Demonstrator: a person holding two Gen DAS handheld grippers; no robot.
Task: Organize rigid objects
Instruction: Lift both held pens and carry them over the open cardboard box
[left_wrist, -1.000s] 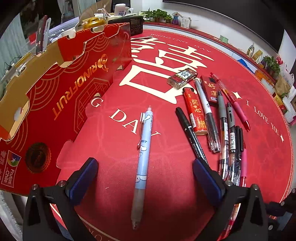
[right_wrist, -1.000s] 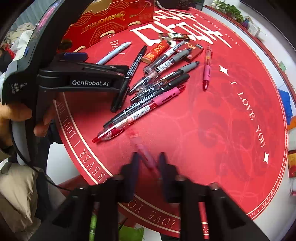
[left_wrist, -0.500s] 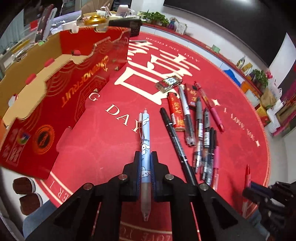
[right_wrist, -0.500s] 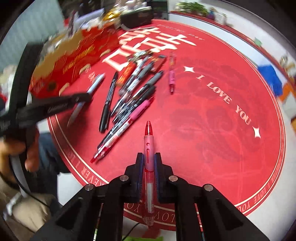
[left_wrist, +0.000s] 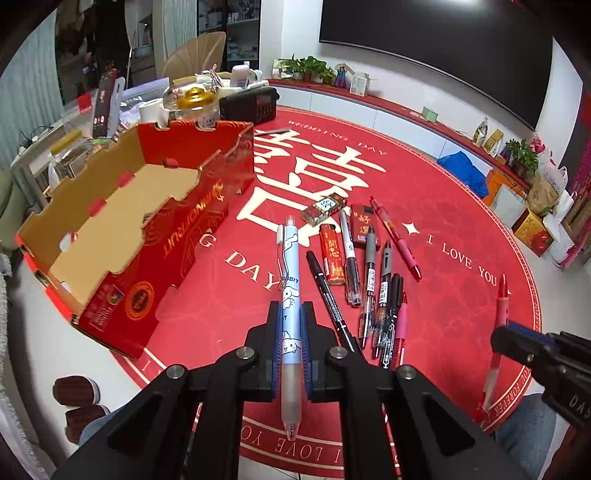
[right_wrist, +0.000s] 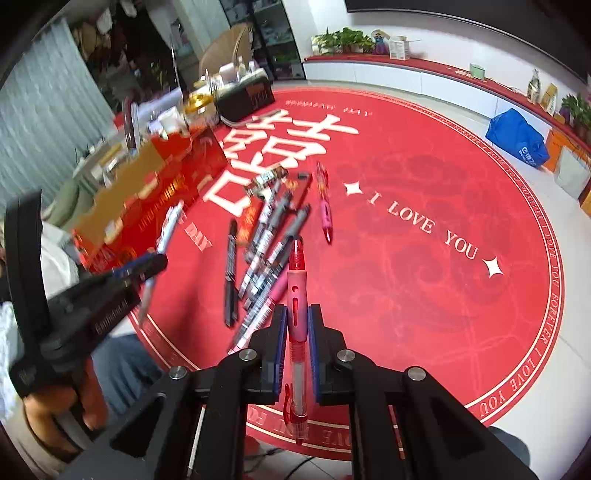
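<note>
Red mat (left_wrist: 461, 206): left claw (left_wrist: 289, 334) pinches blue pen (left_wrist: 288, 280); right claw (right_wrist: 297, 334) pinches red pen (right_wrist: 297, 295).

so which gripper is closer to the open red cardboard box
Left. The left gripper, shut on the light blue pen, is just right of the open red cardboard box; the right gripper, holding the red pen, sits beyond the pen pile.

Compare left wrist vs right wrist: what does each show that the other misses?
Left wrist only: the inside of the open red box, bare cardboard, and the blue pen sharp in the left tool.
Right wrist only: the hand carrying the left tool, and the red pen close up in the right tool.
Both: the red mat, the pile of pens, and each tool shut on a pen.
</note>
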